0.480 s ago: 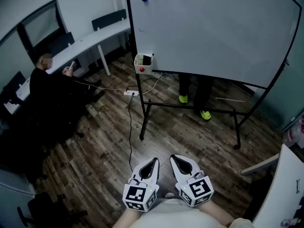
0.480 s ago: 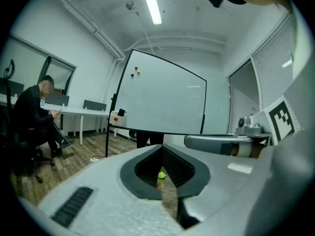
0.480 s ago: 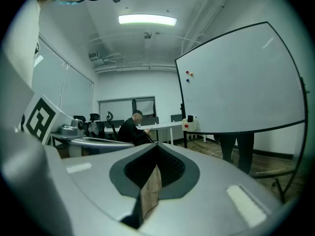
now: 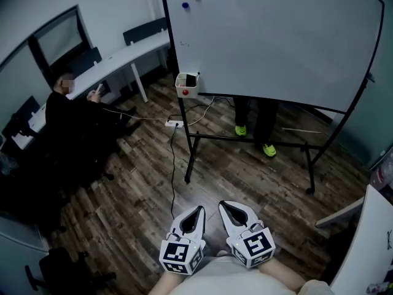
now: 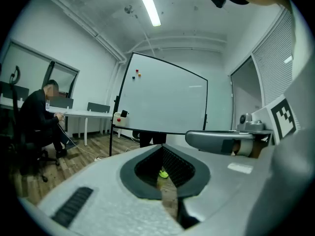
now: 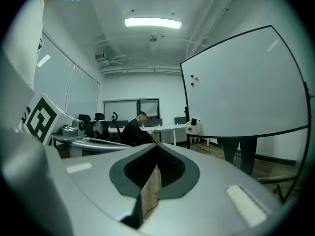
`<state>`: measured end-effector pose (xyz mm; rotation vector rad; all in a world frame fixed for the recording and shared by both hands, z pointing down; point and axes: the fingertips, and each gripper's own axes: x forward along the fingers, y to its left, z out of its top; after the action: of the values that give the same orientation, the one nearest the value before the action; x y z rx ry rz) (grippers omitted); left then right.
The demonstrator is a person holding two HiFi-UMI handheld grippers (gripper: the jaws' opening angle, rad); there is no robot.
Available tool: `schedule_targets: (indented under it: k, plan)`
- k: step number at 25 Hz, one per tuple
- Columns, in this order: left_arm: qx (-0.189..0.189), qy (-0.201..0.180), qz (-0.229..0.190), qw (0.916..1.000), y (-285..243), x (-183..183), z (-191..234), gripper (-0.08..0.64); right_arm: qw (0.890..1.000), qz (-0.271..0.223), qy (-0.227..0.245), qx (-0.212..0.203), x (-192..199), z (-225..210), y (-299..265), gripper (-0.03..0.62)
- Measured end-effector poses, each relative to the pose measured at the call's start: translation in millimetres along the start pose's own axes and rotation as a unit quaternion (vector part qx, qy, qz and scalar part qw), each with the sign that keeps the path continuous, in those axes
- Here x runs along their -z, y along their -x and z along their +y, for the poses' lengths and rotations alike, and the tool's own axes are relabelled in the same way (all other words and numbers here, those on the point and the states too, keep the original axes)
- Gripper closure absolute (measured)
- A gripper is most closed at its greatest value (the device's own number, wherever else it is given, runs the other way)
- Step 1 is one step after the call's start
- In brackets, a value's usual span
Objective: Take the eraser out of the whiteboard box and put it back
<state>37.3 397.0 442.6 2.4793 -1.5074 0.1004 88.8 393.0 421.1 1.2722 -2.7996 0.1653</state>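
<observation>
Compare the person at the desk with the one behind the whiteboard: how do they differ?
Pose: the seated person sits at the desk; the standing person is upright.
Visibility: the seated person shows nearly whole; of the standing person only legs and bright green shoes show below the whiteboard.
Place: the seated person is left of the whiteboard, the standing person behind it.
Shared: both wear dark clothing.

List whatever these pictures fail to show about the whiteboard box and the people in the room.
- whiteboard box, head view: too small to tell whether the dark thing standing in it is the eraser. It is smaller still in both gripper views.
- Person behind the whiteboard: the board hides everything but the legs and green shoes.
- Seated person, head view: dark and small, and what the hand holds is unreadable.
</observation>
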Motion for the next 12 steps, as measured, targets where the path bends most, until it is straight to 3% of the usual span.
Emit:
schedule_targets:
  k: [12]
  plan:
    - [-0.018, 0.019, 0.011, 0.9996, -12, 3, 16, 0.554, 0.999, 0.004, -0.040, -0.006, 5, -12, -12, 0.588]
